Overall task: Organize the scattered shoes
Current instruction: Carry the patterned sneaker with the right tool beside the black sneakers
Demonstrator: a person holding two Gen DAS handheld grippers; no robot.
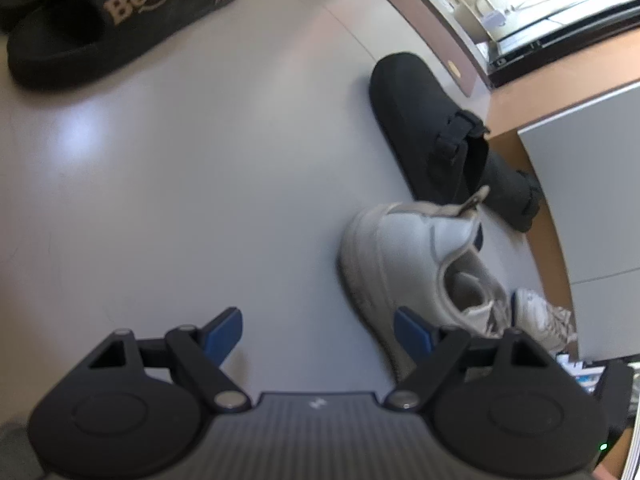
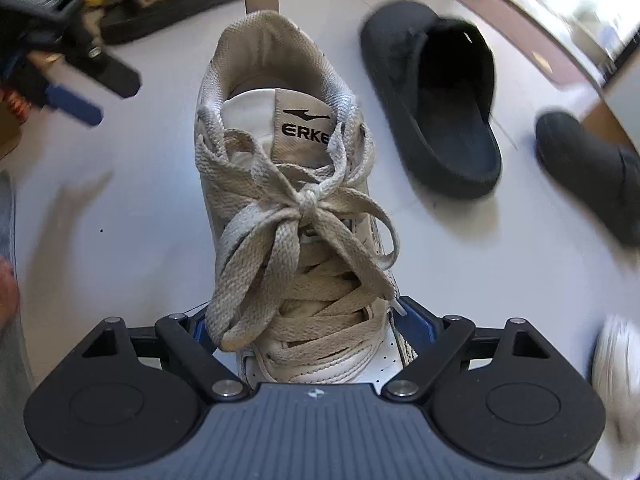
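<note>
- White leather sneaker point(image 2: 296, 208) stands upright on the pale floor point(image 2: 140, 220), its laced front between the two fingers of the right gripper point(image 2: 308, 328), heel away from the camera.
- Whether the blue pads already press its sides I cannot tell; laces hide the left one, and the jaws stand wide.
- Left gripper point(image 1: 318, 334) hangs open and empty over bare floor, with the sneaker's heel just to its right.
- Black clog point(image 2: 432, 108) lies near the sneaker's right side, a second black clog point(image 2: 592, 176) farther right, and a black slide point(image 1: 116, 16) marked "Bear" at far left.
- Risk, as I judge it: pinching loose lace loops instead of the firm sides would let the shoe slip or tilt when lifted.
- Swinging it right could knock the near clog.
</note>
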